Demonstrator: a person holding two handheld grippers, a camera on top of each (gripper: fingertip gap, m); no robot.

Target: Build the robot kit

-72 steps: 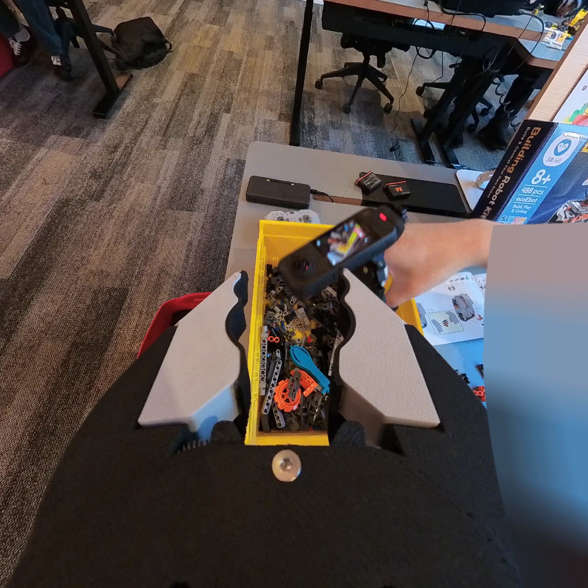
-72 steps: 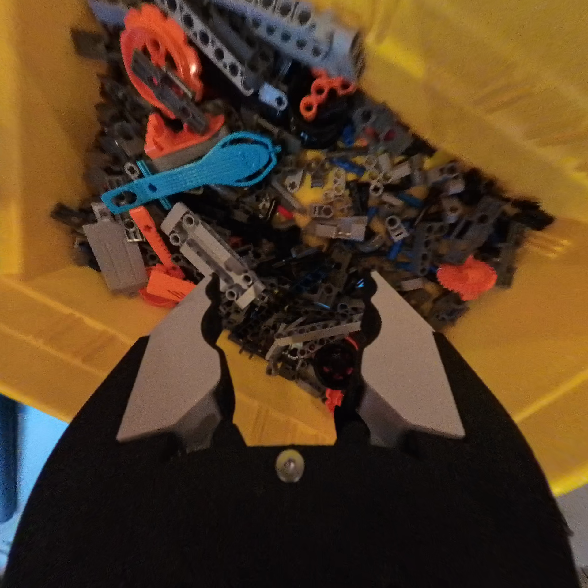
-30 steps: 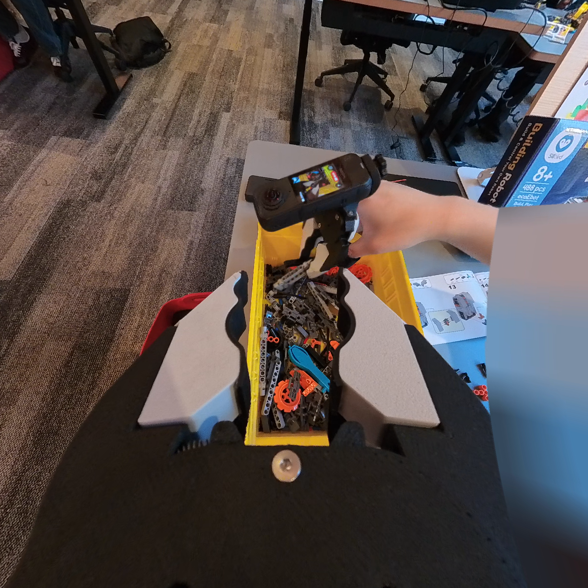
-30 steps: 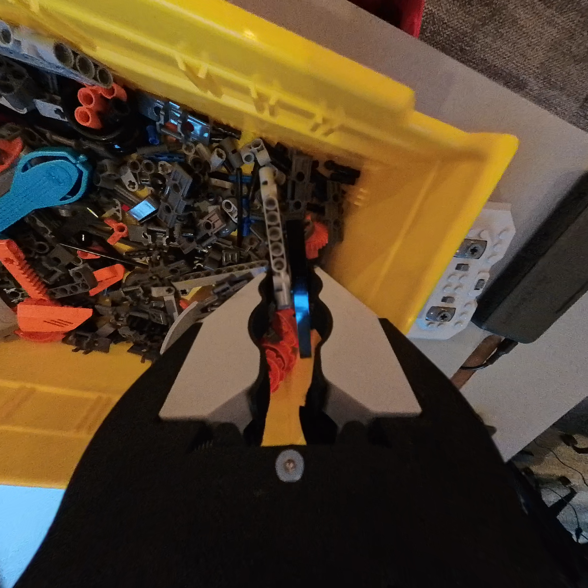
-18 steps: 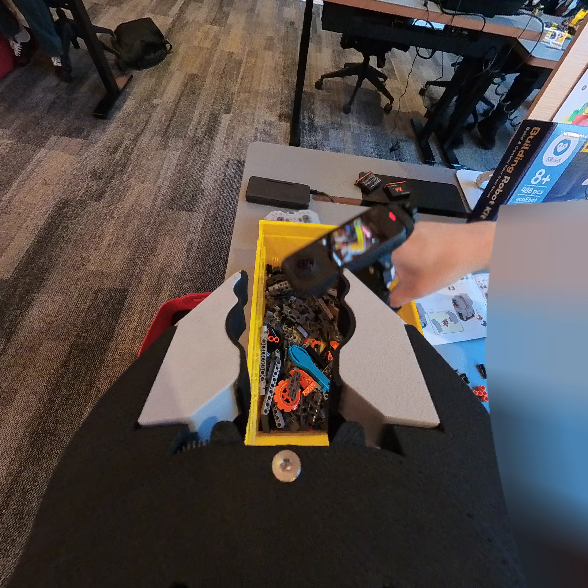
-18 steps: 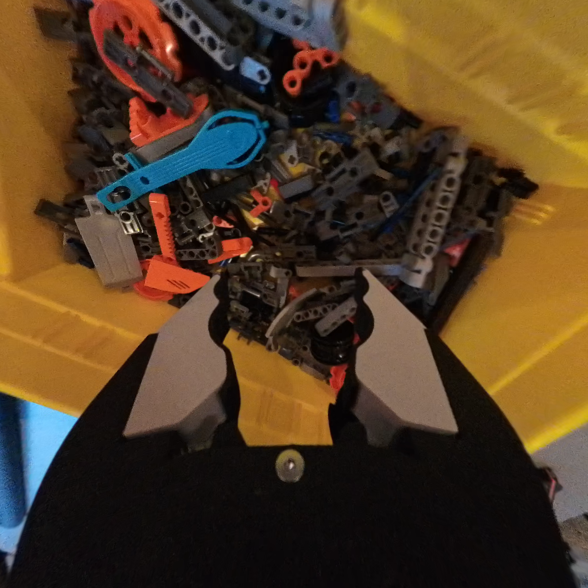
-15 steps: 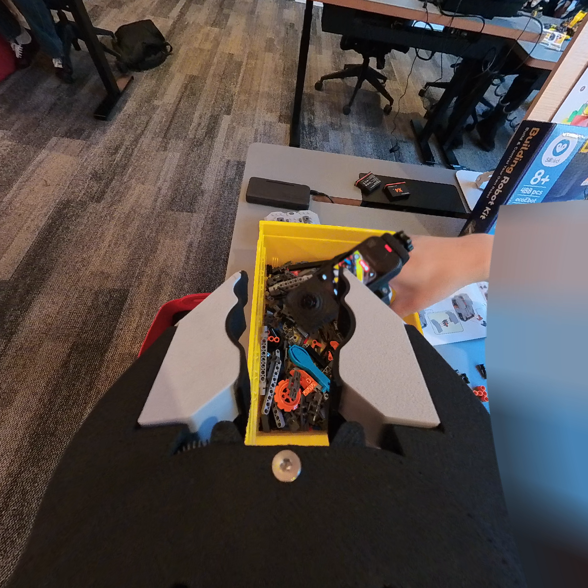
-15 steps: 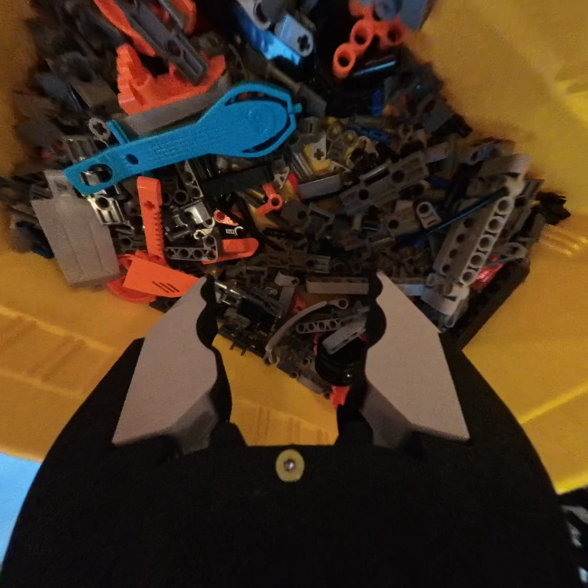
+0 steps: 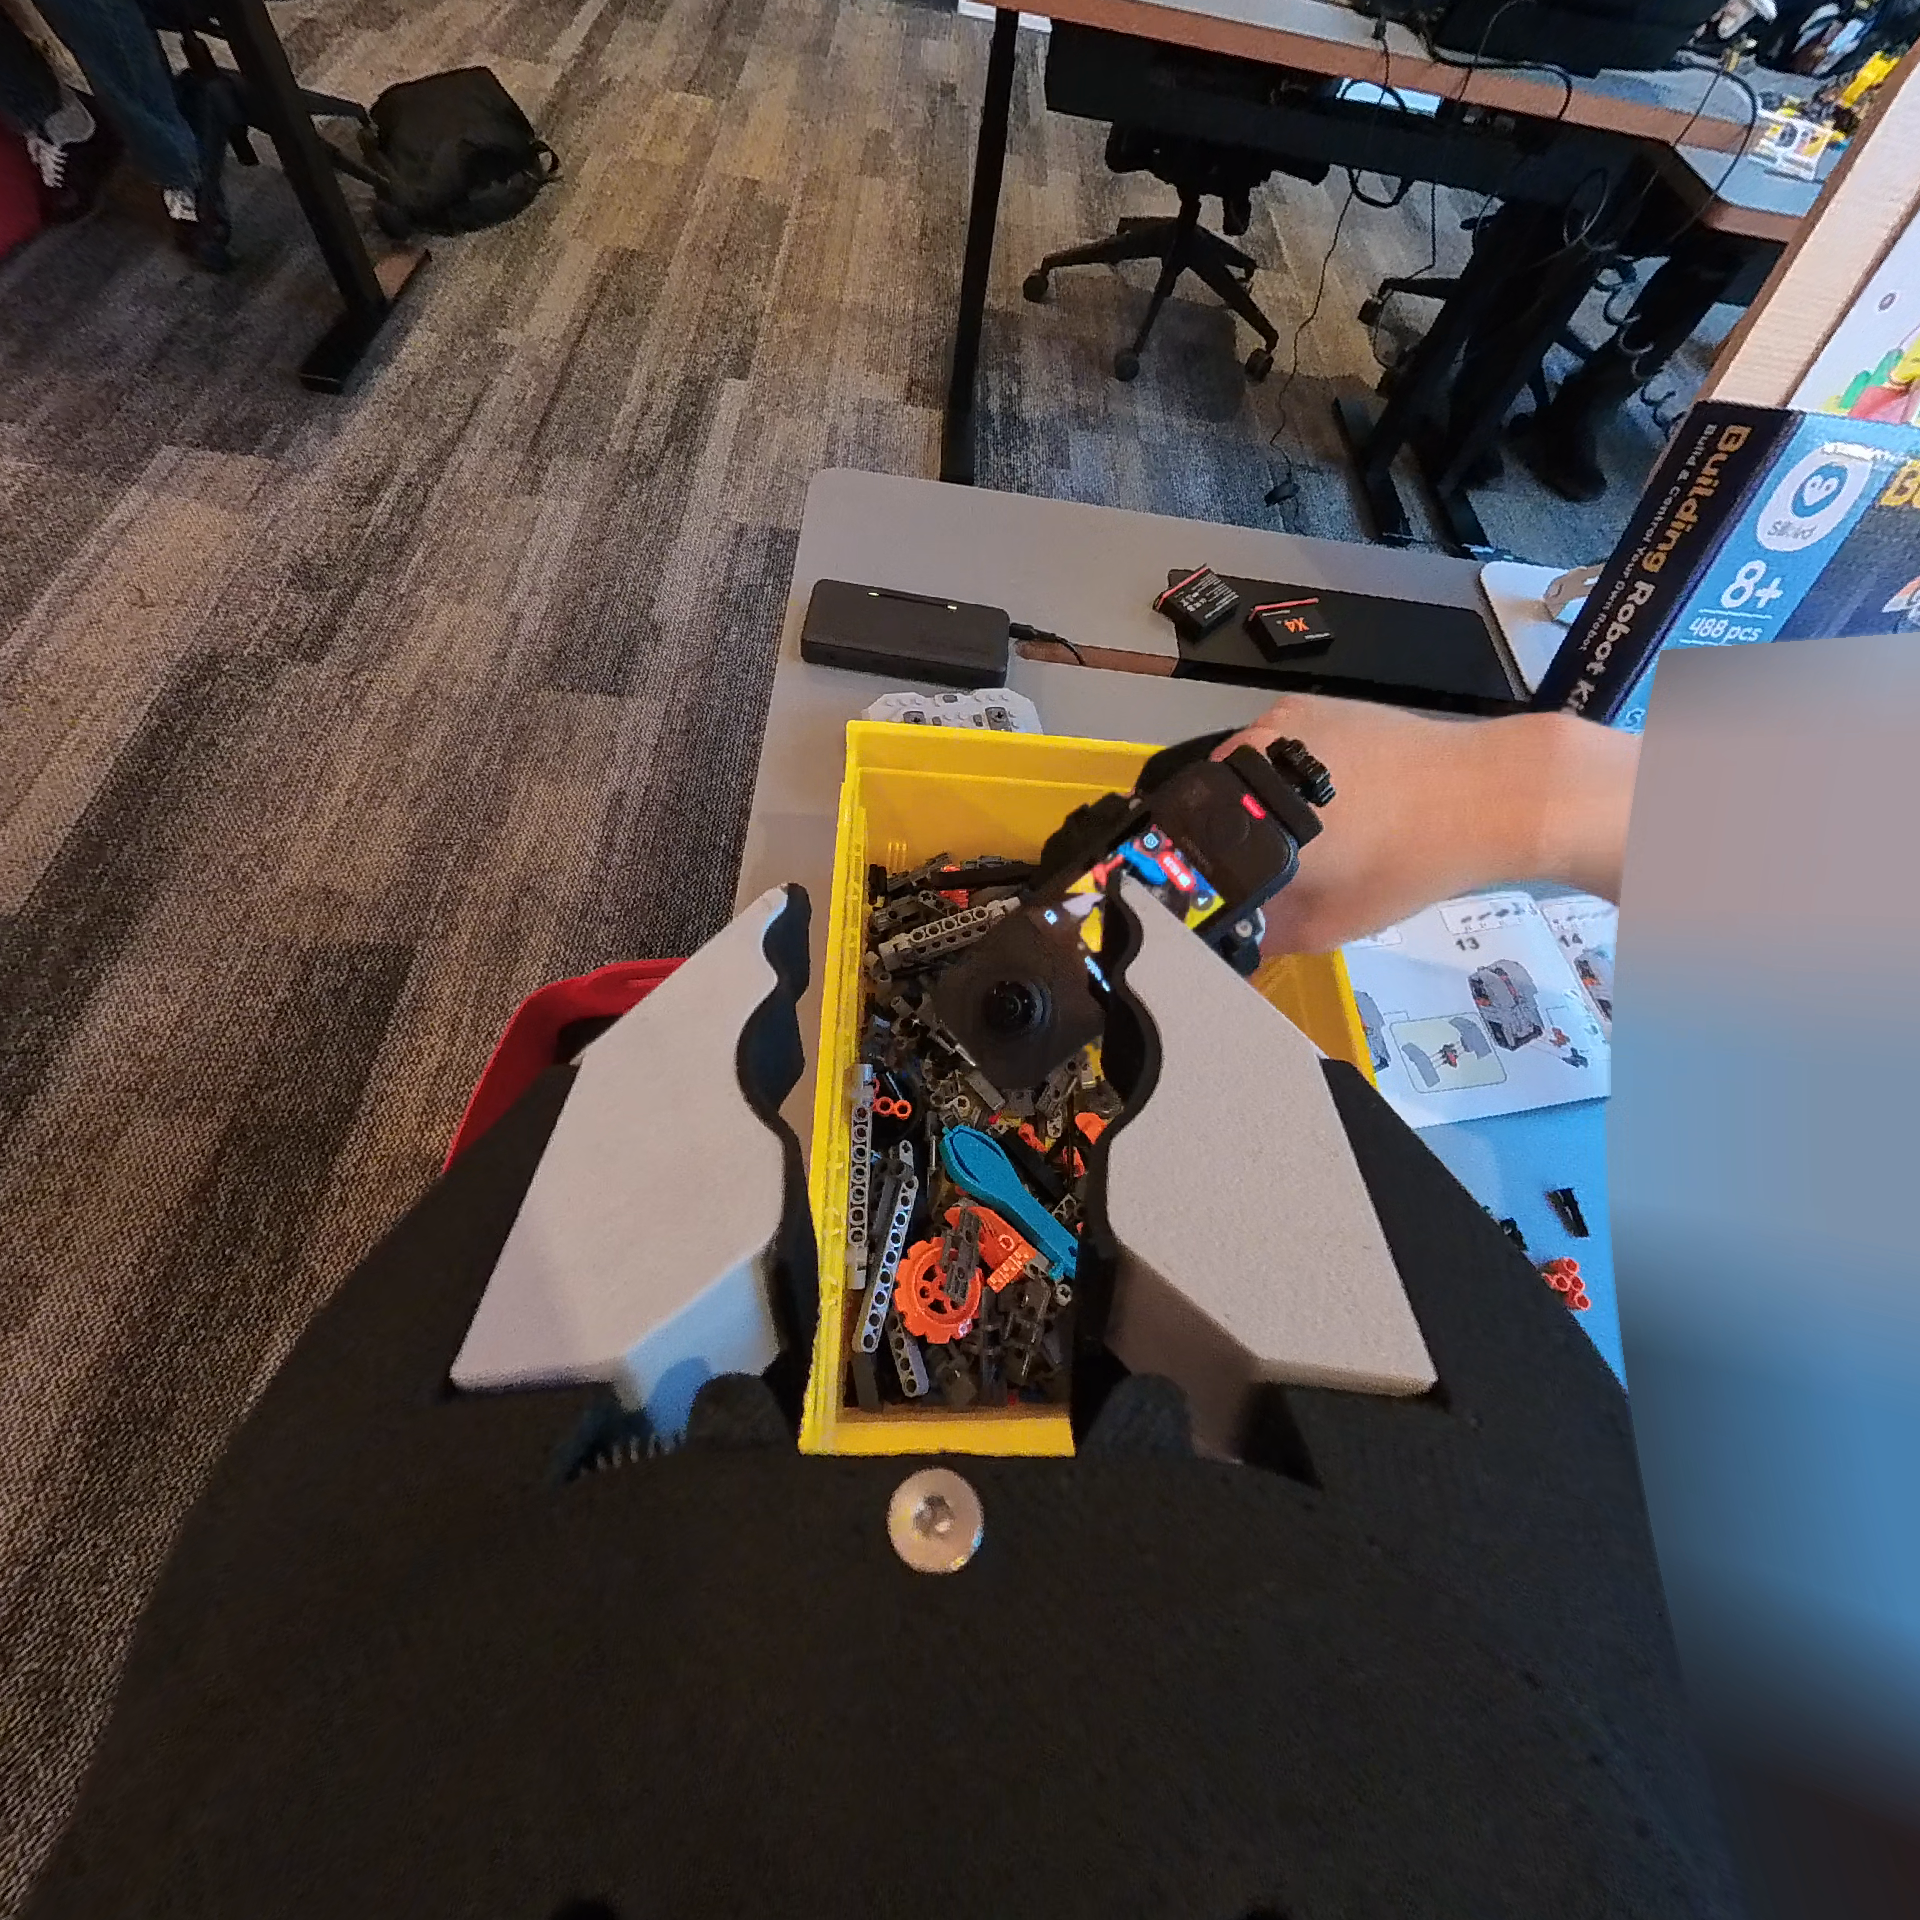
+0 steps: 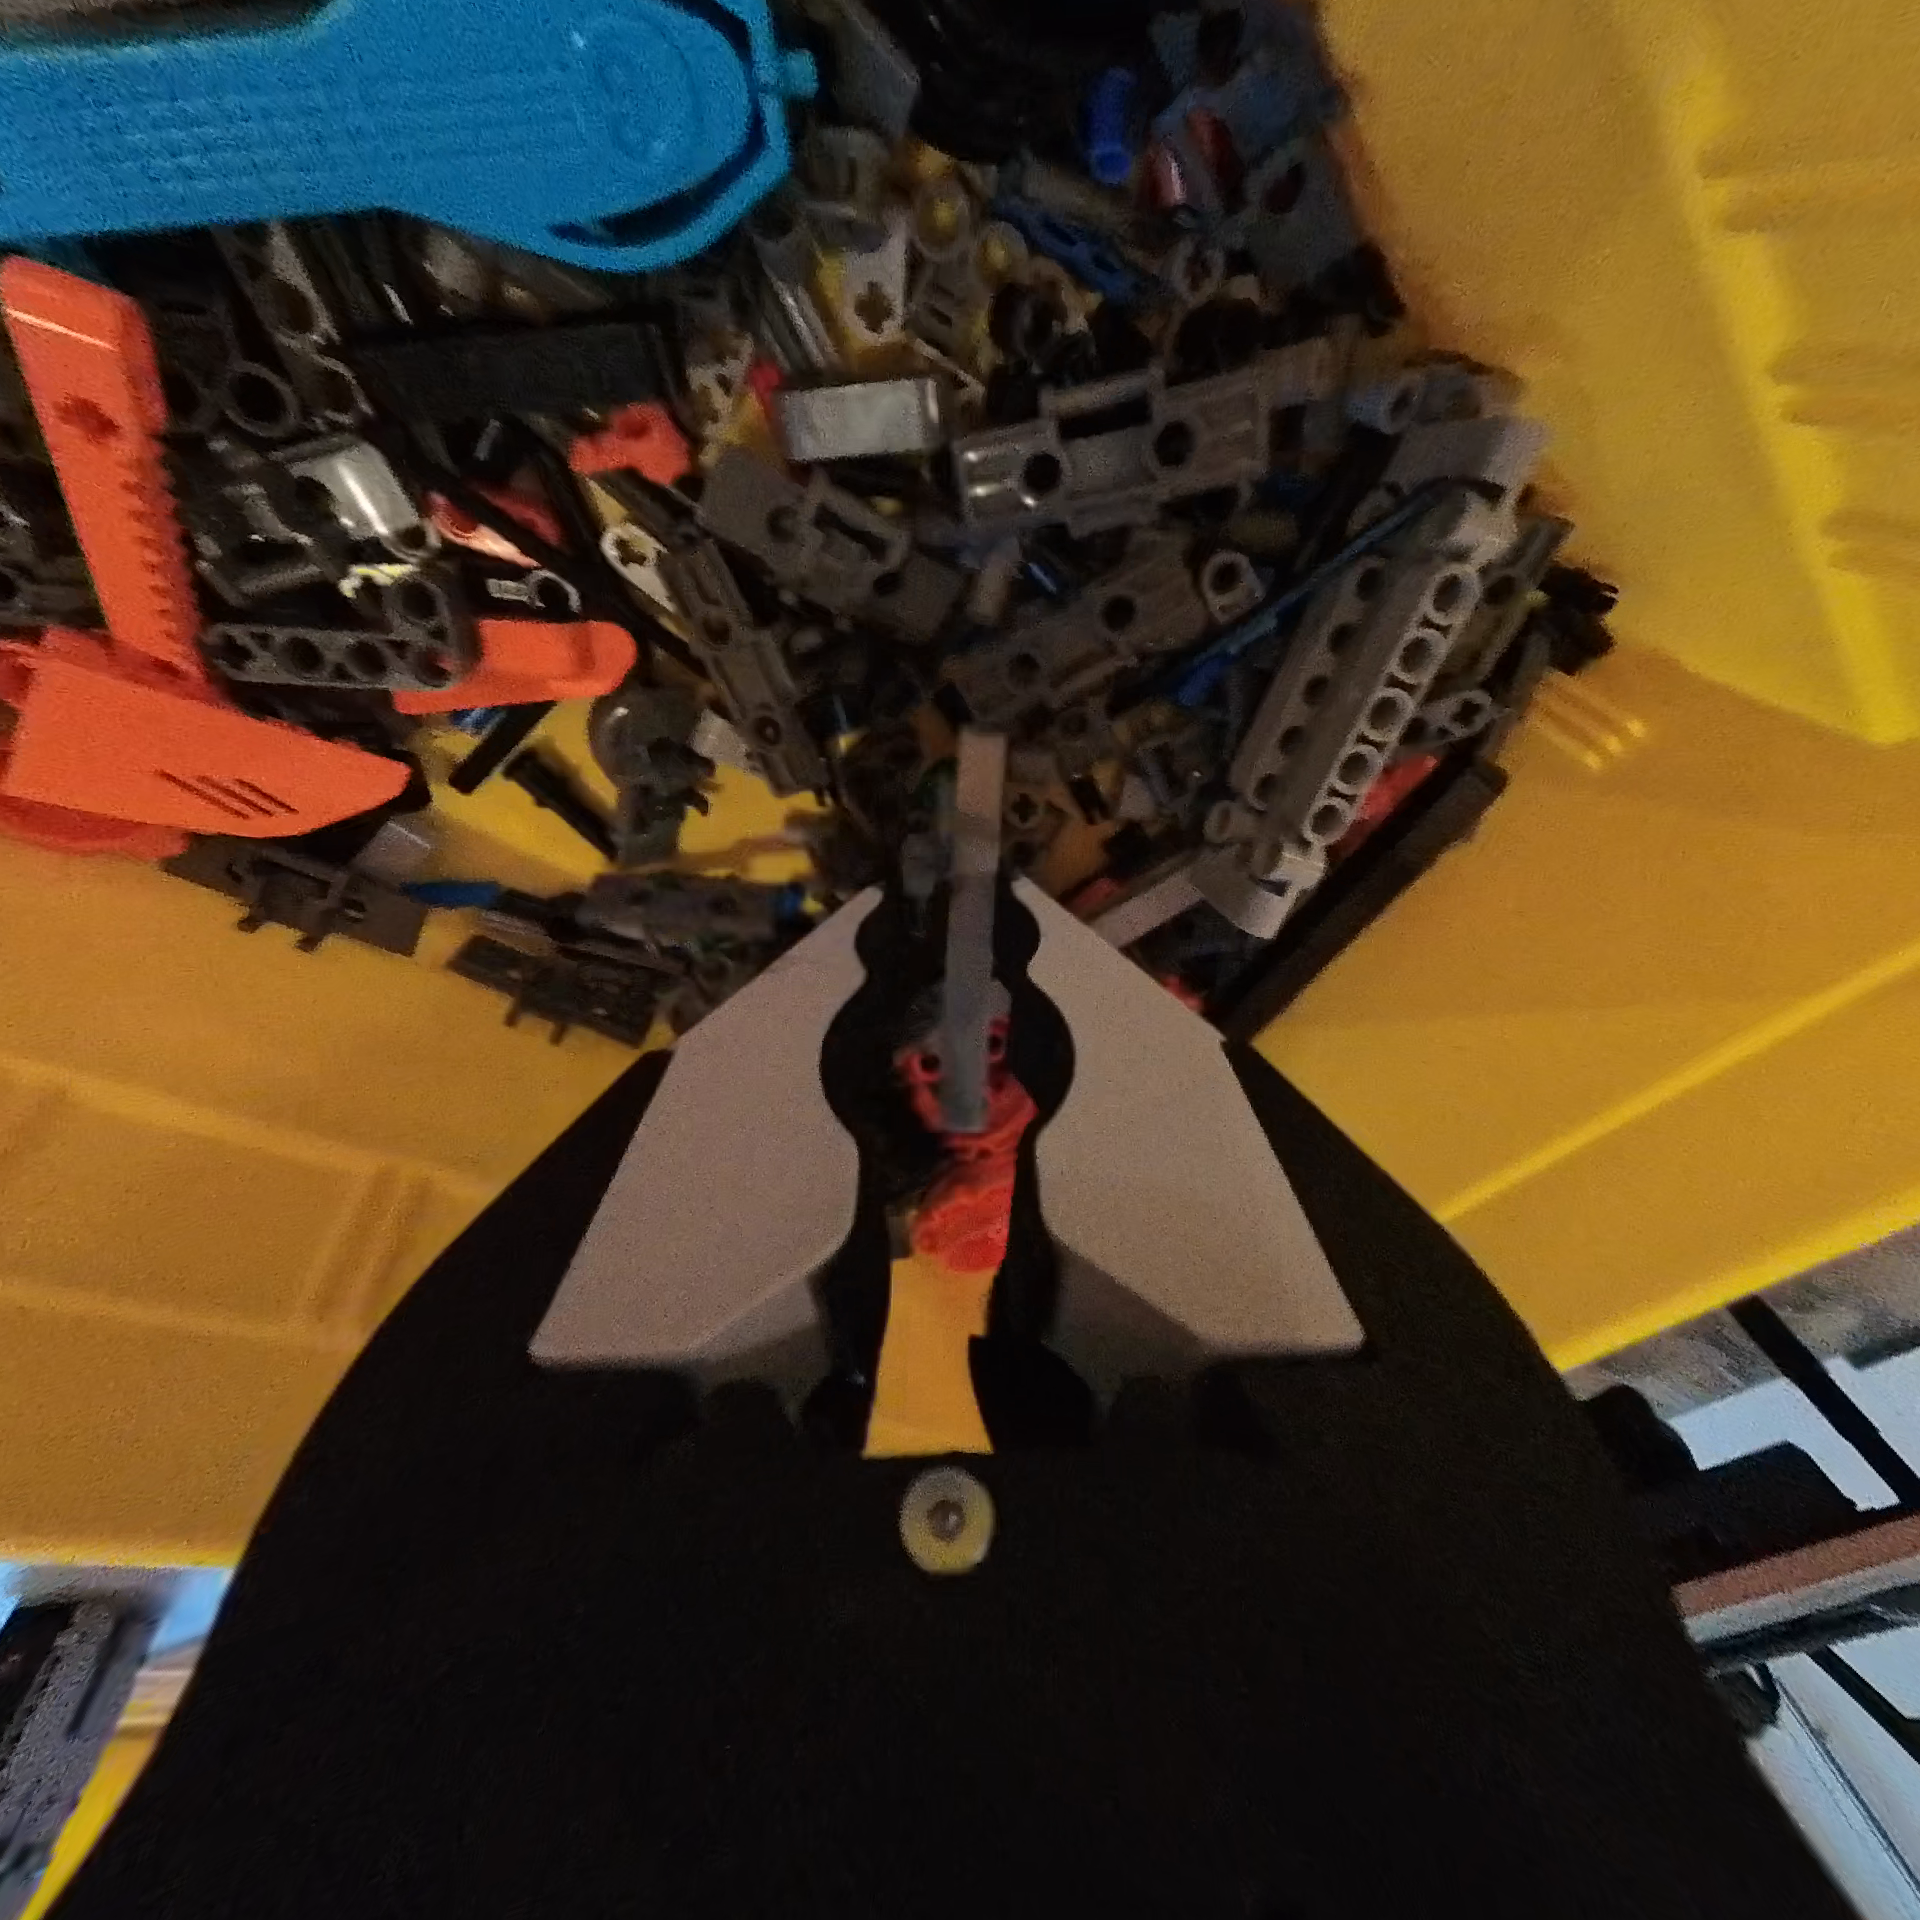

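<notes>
The yellow bin (image 9: 940, 821) sits on a grey table (image 9: 925, 540), packed with a heap of building-kit parts (image 9: 966, 1226) — mostly grey and black beams, plus a blue spoon-shaped tool (image 10: 395, 114) and an orange gear wheel (image 9: 938, 1291).

The right gripper (image 10: 948, 914) is down in that pile with its fingers (image 10: 748, 1122) pinched nearly together on a thin grey beam (image 10: 971, 966) and a small red piece (image 10: 966, 1174) just behind it. Next to it there's a longer light-grey beam with a row of holes (image 10: 1361, 707), and off to the other side some flat orange parts (image 10: 156, 769). In the left wrist view a bare hand (image 9: 1392, 821) holds that gripper, its black camera (image 9: 1023, 1003) facing up over the bin.

The left gripper (image 9: 956, 914) hovers above the near end of the bin, jaws spread wide with nothing between them — it isn't touching anything.

Further out on the table: a black box with a cable (image 9: 904, 634) and a white studded part (image 9: 956, 712) just past the bin's far wall, a black mat (image 9: 1382, 644) with two small battery-like blocks (image 9: 1247, 613), a printed instruction sheet (image 9: 1475, 1013), and a blue kit box (image 9: 1756, 561). A red object (image 9: 551, 1039) peeks out beside the table.
</notes>
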